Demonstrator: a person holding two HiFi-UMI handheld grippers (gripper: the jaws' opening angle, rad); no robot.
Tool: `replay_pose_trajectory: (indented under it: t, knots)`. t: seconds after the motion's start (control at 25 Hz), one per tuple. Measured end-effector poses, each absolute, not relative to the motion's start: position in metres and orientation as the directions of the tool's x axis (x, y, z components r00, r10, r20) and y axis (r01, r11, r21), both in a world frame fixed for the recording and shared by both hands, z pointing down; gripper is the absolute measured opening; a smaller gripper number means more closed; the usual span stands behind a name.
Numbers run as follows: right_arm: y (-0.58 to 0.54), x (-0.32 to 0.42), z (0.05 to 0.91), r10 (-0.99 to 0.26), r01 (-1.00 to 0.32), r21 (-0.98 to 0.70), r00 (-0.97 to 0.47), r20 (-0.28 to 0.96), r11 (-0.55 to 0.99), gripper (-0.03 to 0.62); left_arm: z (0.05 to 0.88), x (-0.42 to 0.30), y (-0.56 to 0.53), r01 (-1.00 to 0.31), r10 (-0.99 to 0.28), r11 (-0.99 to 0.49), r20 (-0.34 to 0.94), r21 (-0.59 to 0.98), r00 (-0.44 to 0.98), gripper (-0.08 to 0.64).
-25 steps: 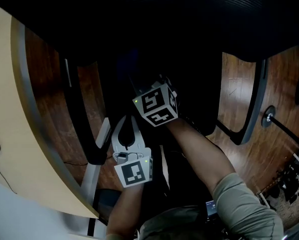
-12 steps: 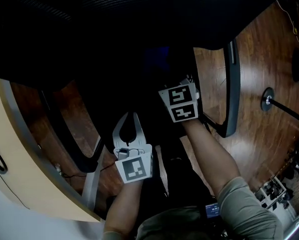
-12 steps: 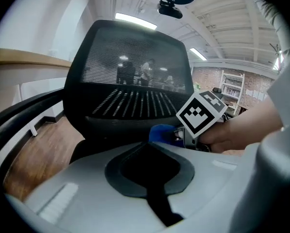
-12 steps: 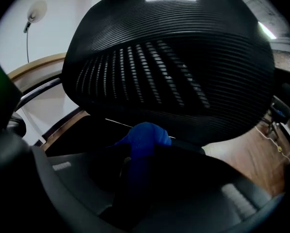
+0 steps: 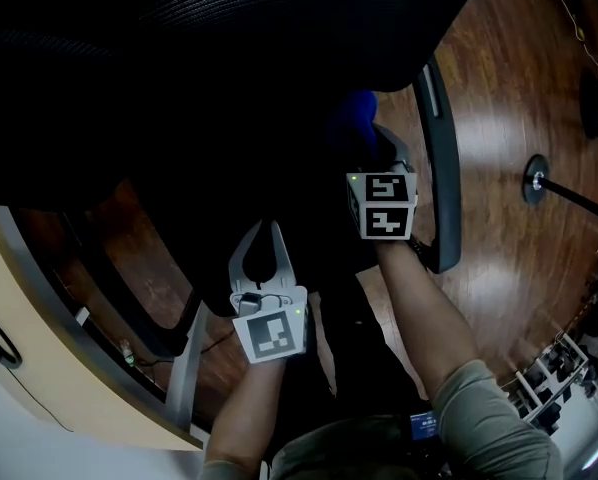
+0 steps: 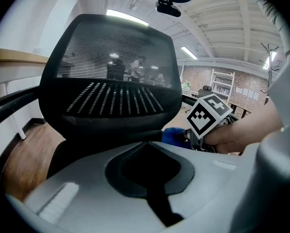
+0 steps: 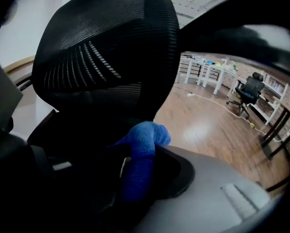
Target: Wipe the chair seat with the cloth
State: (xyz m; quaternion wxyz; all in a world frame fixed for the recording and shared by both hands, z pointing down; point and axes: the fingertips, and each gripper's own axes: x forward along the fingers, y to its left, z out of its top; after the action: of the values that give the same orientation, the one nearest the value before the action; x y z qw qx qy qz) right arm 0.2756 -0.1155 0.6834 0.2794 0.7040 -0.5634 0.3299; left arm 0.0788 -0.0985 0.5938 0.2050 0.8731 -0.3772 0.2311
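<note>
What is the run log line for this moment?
right gripper: shut on blue cloth | blue cloth: over chair seat, contact unclear | left gripper: shut, empty

Glossy brown wood floor (image 5: 519,98), curved pale desk edge (image 5: 49,378), ceiling strip lights (image 6: 189,52), distant white tables (image 7: 210,73)

Mesh chair back (image 6: 111,76), blue cloth (image 6: 173,135)

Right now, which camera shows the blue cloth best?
The right gripper view: the blue cloth fills the middle, clamped between the jaws. The head view shows only a dim blue scrap beyond the right gripper; the left gripper view shows a small blue patch beside that gripper.
</note>
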Motion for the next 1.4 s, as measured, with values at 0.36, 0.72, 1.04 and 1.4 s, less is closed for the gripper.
replay_pose_trajectory:
  t: [0.36, 0.72, 1.04, 1.4]
  knots:
    - [-0.106, 0.278, 0.7, -0.592, -0.975, 0.022, 0.153, 0.791, -0.222, 0.104, 0.606, 0.072, -0.093, -0.769, -0.569, -0.612, 0.573, 0.184, 0.59, 0.005]
    - [-0.125, 0.232, 0.663, -0.648, -0.991, 0.018, 0.1, 0.755, -0.131, 0.106, 0.587, 0.022, -0.103, -0.843, -0.65, -0.51, 0.566, 0.169, 0.507, 0.005]
    - [-0.162, 0.076, 0.63, -0.684, -0.967, -0.035, -0.203, 0.701, 0.251, 0.106, 0.567, -0.056, -0.101, -0.917, -0.728, -0.376, 0.568, 0.135, 0.383, 0.005]
    - [-0.168, -0.077, 0.639, -0.575, -0.833, -0.124, -0.472, 0.669, 0.539, 0.106, 0.555, -0.124, -0.069, -0.949, -0.754, -0.291, 0.581, 0.125, 0.307, 0.005]
